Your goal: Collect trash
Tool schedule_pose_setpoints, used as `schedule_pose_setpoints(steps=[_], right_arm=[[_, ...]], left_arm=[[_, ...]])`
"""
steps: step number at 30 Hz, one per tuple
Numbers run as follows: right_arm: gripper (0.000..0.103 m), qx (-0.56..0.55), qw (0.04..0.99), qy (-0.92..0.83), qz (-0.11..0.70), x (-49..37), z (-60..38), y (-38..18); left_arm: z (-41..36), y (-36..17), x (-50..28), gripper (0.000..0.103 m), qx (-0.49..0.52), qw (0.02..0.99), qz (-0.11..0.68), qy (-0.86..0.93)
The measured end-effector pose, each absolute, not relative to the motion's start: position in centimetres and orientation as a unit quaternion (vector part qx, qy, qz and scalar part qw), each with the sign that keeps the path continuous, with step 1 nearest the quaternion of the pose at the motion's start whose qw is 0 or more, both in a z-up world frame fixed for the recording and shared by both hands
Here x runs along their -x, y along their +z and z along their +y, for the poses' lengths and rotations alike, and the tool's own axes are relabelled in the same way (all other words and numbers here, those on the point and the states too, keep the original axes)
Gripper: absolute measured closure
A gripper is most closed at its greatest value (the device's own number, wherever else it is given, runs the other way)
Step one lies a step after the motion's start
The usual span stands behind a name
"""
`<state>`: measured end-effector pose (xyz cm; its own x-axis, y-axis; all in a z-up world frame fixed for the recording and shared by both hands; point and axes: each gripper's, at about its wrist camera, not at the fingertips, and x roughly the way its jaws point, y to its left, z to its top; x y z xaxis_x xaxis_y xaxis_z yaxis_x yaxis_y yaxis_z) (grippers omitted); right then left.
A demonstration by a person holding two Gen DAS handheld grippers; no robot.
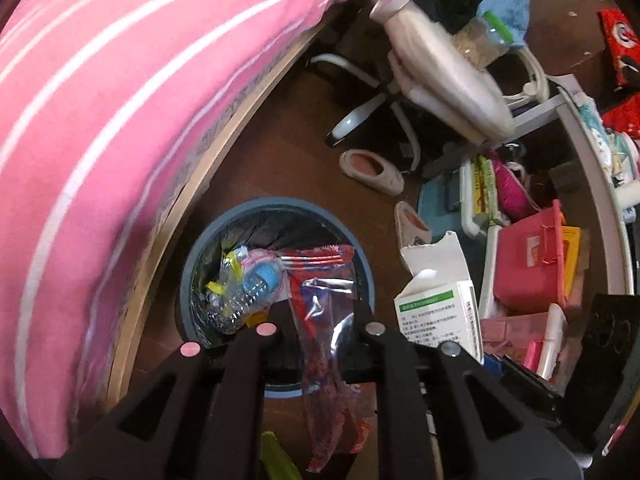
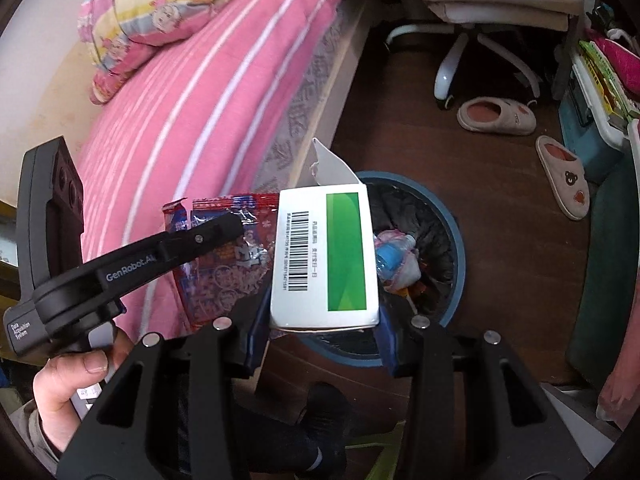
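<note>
My left gripper (image 1: 322,316) is shut on a red and clear plastic snack wrapper (image 1: 324,300) and holds it over the blue round trash bin (image 1: 276,204), which is lined with a black bag and holds a plastic bottle (image 1: 256,284) and other trash. My right gripper (image 2: 320,320) is shut on a white and green cardboard box (image 2: 326,256) with a torn open flap, held above the near left rim of the bin (image 2: 456,232). The box also shows in the left wrist view (image 1: 436,292). The left gripper (image 2: 224,224) and wrapper (image 2: 224,272) show in the right wrist view.
A bed with pink striped bedding (image 1: 100,120) runs along the left of the bin. A white office chair (image 1: 432,80) and two slippers (image 2: 496,116) stand beyond it on the dark wood floor. Stacked boxes and a red bin (image 1: 528,260) crowd the right.
</note>
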<state>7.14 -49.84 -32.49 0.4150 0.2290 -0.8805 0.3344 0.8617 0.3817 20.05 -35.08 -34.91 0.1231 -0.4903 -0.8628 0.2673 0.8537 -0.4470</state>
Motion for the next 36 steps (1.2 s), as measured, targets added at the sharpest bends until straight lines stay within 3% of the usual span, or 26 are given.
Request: schedule_pose_setpoints(steps=[2, 3, 10, 17, 25, 36], right_arm=[[0.041, -0.249, 0.798, -0.041, 0.547, -7.6, -49.8, -33.0], [0.026, -0.239, 0.800, -0.054, 0.548, -7.6, -49.7, -33.1], [0.023, -0.242, 0.801, -0.062, 0.544, -7.0, -50.0, -32.9], [0.021, -0.238, 0.823, -0.042, 0.514, -5.4, -49.2, -29.9], [0.015, -0.217, 0.859, -0.006, 0.463, -3.8, -46.0, -24.0], [0.012, -0.149, 0.901, 0.108, 0.392, -2.6, -35.1, -15.0]], left_arm=[[-35.3, -35.6, -20.4, 0.043, 0.080, 0.746, 0.618, -0.235], [-35.2, -35.7, -20.5, 0.037, 0.083, 0.750, 0.616, -0.229], [-34.2, -34.5, -20.3, 0.031, 0.100, 0.757, 0.603, -0.233], [-33.2, -31.2, -18.7, 0.019, 0.097, 0.783, 0.567, -0.237], [-28.9, -24.4, -15.5, 0.014, 0.085, 0.830, 0.511, -0.206], [-17.0, -14.6, -10.3, 0.012, 0.104, 0.885, 0.440, -0.112]])
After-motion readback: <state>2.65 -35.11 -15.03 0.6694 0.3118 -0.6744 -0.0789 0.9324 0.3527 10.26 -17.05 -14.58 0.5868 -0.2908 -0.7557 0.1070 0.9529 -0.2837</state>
